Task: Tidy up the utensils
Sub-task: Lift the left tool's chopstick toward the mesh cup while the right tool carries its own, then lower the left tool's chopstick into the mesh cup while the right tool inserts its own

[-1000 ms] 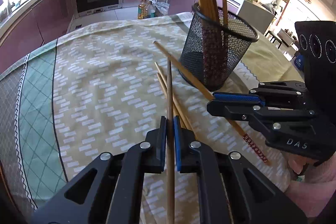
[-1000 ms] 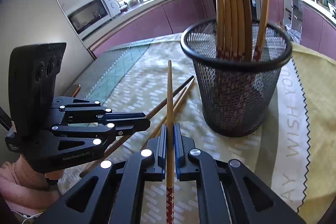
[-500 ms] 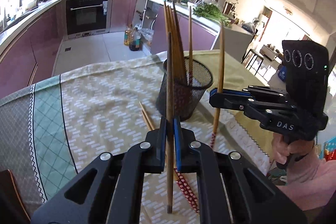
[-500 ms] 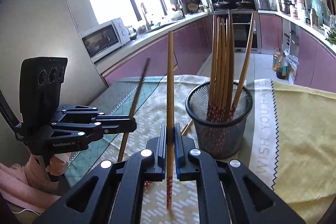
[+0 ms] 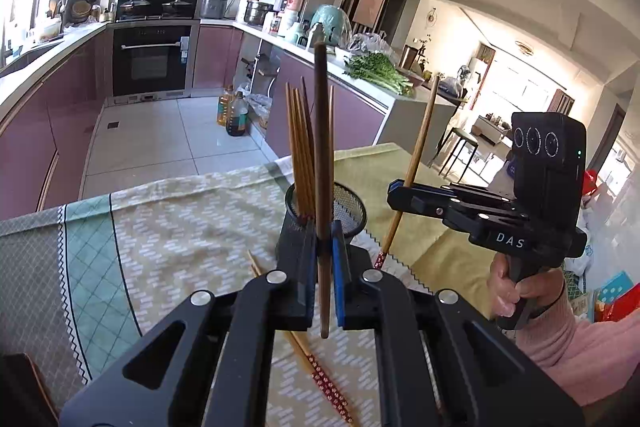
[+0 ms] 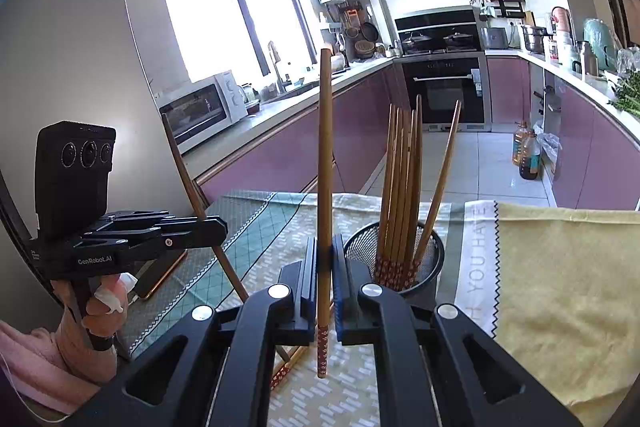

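Sunlit purple-fronted kitchen, patterned tablecloth in the foreground — I have just lifted both claws clear of the table, and each now carries one chopstick upright where a second ago both sticks lay low, near the cloth. My left gripper is clenched on a dark-looking chopstick that stands nearly vertical between its blue pads, its lower end hanging free below the jaws. My right gripper grips its own chopstick the same way, with the red-patterned end pointing down below the pads.

The mesh holder sits just ahead and to the right of my right claw, already bristling with a bunch of chopsticks standing in it; from the left claw it sits directly behind the jaws, partly hidden by them. Two loose chopsticks lie on the cloth beneath and just ahead of the left claw.

My reading — the pickup is done and the carry is under way. Both sticks are raised high enough that their lower tips look about level with the holder's rim, so next each wants bringing over the opening and lowering in, one at a time to avoid knocking the standing bunch. The pair on the cloth remains for afterwards.
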Demonstrator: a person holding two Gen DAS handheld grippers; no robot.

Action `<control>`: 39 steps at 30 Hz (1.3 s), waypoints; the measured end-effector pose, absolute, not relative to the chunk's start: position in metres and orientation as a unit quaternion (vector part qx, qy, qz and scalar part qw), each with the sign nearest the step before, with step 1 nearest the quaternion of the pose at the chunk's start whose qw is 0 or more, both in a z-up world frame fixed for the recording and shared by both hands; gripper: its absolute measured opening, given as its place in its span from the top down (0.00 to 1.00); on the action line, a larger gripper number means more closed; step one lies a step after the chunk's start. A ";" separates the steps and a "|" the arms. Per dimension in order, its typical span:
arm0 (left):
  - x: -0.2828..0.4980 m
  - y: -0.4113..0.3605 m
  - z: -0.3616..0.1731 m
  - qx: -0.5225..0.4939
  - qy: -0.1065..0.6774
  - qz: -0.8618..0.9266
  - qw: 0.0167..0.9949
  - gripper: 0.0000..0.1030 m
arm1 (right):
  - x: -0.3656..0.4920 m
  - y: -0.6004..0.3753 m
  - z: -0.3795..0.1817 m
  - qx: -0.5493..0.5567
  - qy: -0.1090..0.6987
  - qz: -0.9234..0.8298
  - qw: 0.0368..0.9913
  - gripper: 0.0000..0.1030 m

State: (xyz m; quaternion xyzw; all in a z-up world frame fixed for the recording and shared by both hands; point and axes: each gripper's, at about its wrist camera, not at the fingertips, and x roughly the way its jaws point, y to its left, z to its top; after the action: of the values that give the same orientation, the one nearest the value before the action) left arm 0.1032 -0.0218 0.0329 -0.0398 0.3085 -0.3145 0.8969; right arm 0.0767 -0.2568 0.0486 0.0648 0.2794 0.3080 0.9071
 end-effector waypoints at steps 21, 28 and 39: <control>0.130 -0.050 0.097 -0.038 0.238 -0.332 0.912 0.93 | 0.098 -0.266 0.096 0.052 0.216 0.292 0.930 0.94; 0.137 -0.063 0.101 -0.023 0.231 -0.323 0.917 0.93 | 0.107 -0.261 0.094 0.053 0.213 0.285 0.933 0.94; 0.158 -0.083 0.063 0.026 0.288 -0.314 0.904 0.93 | 0.136 -0.253 0.057 0.057 0.267 0.266 0.925 0.94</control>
State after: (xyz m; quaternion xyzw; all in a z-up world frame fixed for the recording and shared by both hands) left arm 0.1576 -0.0830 0.0629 0.0257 0.2880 -0.3136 0.9045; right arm 0.1356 -0.2535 0.0569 0.0574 0.2670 0.2659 0.9245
